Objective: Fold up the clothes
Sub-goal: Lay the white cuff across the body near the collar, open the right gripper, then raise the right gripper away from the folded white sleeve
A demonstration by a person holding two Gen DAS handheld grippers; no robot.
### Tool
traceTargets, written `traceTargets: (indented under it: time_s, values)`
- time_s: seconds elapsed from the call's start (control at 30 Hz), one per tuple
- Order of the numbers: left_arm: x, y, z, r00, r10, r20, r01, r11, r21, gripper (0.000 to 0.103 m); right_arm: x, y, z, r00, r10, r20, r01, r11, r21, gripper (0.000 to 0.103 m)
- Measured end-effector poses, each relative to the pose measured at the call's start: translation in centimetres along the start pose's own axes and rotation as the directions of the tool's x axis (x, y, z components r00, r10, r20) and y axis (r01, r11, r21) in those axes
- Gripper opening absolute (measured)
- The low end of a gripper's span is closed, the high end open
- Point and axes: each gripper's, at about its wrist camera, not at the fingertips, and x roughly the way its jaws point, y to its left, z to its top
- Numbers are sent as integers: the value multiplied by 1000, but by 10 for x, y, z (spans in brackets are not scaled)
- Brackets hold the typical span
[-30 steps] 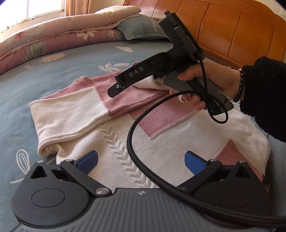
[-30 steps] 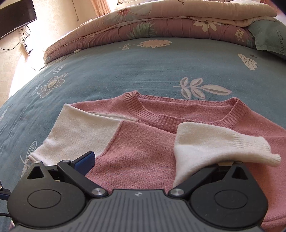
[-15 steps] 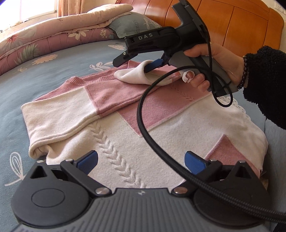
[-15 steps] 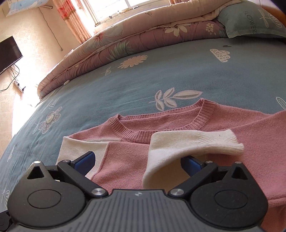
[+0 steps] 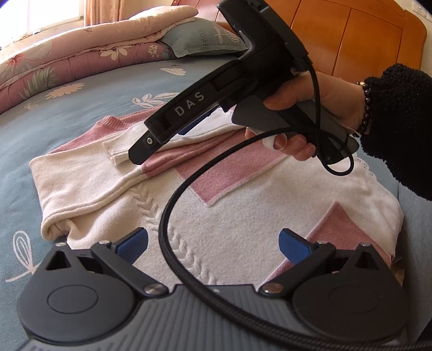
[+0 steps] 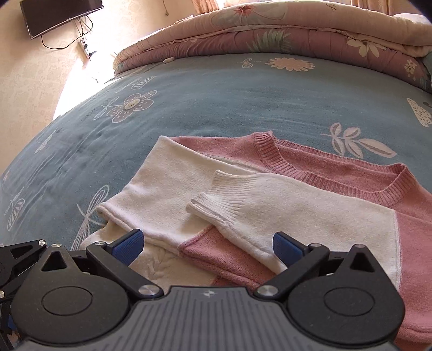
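Observation:
A pink and white knit sweater (image 5: 243, 216) lies flat on the blue bed sheet (image 5: 67, 113), with its left sleeve (image 5: 81, 183) folded over its body. In the right wrist view, the other white sleeve (image 6: 270, 213) lies across the pink chest, its ribbed cuff (image 6: 216, 197) pointing left. My right gripper (image 6: 206, 244) hovers open over this sleeve, which passes between the blue pads (image 6: 287, 247) untouched. A hand (image 5: 310, 108) holds the right gripper (image 5: 167, 132) above the collar area. My left gripper (image 5: 213, 245) is open over the sweater's lower white part.
A folded floral quilt (image 5: 81, 56) and a grey pillow (image 5: 199, 37) lie at the far side of the bed, before a wooden headboard (image 5: 351, 40). A black cable (image 5: 172, 205) loops across the sweater. A television (image 6: 59, 16) hangs on the wall.
The right gripper carried the white sleeve up and leftward across the sweater, then lowered it. The sleeve now rests flat on the chest, off the gripper's finger. The left gripper stayed put.

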Motion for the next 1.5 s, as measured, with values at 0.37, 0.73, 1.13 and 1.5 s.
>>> traceTargets:
  time_s: [0.37,0.73,1.13,1.5]
  values:
    - [4,-3,2,1000,-3,-7,3,1000,8,102,-66,-59,-2,987,-97,129,79,987,137,103]
    - [23,-10,9,999,-4,-33,5,1000,26,102,-135,-166,-68,959,-185,216,67,885,461,103]
    - [41,-16,13,998,4,-63,-1,999,40,102,-161,-181,-123,868,-436,239,291,835,467,103]
    - [49,-16,12,997,25,-79,-22,999,40,102,-131,-199,-153,763,-638,100,566,735,374,103]
